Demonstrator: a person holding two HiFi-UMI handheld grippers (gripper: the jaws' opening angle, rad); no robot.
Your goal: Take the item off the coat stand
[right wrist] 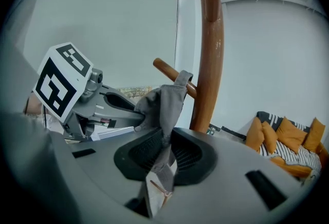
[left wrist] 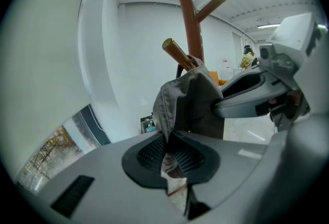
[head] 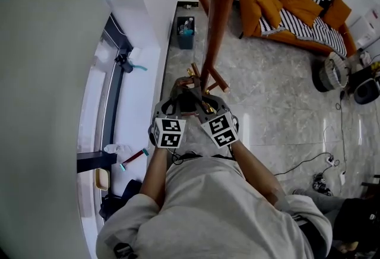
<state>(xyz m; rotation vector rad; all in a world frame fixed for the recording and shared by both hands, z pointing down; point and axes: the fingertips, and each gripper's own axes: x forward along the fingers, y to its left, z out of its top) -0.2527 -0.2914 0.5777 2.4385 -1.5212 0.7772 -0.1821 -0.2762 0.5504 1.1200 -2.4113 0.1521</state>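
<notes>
Grey cloth item (right wrist: 163, 102) hooked over upward-slanting peg (right wrist: 172, 75) of coat stand (right wrist: 208, 38). Left claw (left wrist: 172, 156) and right claw (right wrist: 164, 155) side by side just below, both clamped on hanging folds. Way off: up and outward along peg's axis.

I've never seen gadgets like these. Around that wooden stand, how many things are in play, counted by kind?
Wooden coat stand: 1
Grey fabric item hanging on it: 1
Left hand-held gripper and right hand-held gripper, both pinching the fabric: 2
Total: 4
</notes>
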